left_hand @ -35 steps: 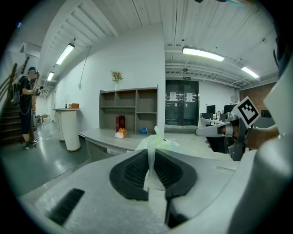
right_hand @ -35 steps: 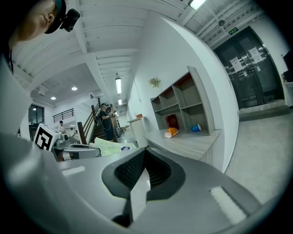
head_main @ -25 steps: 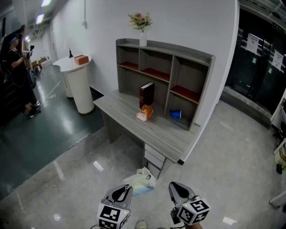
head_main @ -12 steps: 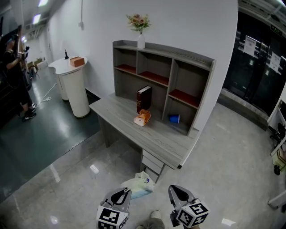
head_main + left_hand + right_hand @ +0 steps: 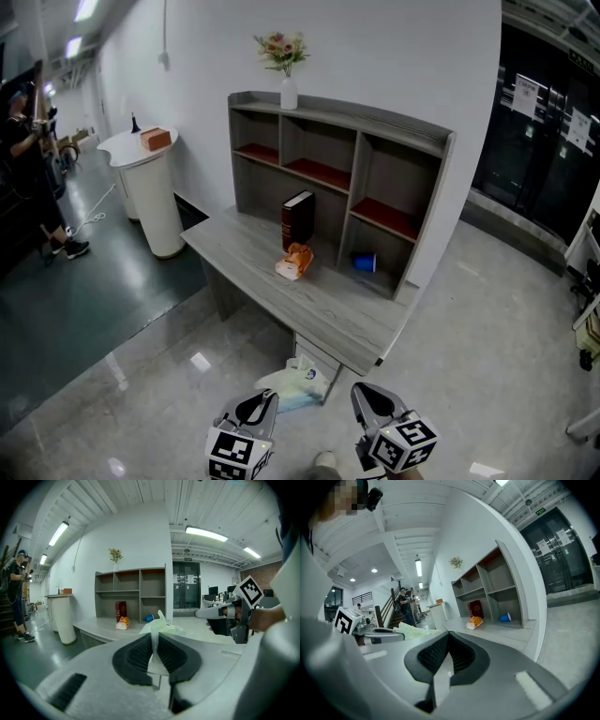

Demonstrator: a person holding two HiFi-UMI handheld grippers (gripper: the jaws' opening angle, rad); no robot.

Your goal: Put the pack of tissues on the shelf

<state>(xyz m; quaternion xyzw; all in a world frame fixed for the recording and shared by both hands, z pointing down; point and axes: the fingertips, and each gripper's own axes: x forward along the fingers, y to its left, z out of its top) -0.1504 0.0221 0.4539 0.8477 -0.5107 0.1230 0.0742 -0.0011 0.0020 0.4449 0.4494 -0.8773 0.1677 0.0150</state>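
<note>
The pack of tissues [image 5: 295,386], pale green and white in a thin plastic wrapper, hangs low in the head view, just in front of the desk's near edge. My left gripper [image 5: 270,398] is shut on a flap of its wrapper [image 5: 154,641], and the bulk of the pack [image 5: 165,627] sticks out past the jaws. My right gripper [image 5: 362,395] is beside it on the right, shut with nothing between its jaws [image 5: 446,641]. The grey shelf unit [image 5: 375,141] stands on the desk [image 5: 323,309] ahead, some way beyond both grippers.
On the desk stand a dark red book [image 5: 297,220], an orange-and-white packet [image 5: 294,262] and a blue cup [image 5: 365,263]. A vase of flowers [image 5: 287,89] tops the shelf. A white round stand [image 5: 155,192] and a person [image 5: 23,159] are at the left.
Both grippers have moved a little closer to the desk, which now sits lower and slightly larger in the head view. The pack still hangs from the left gripper.
</note>
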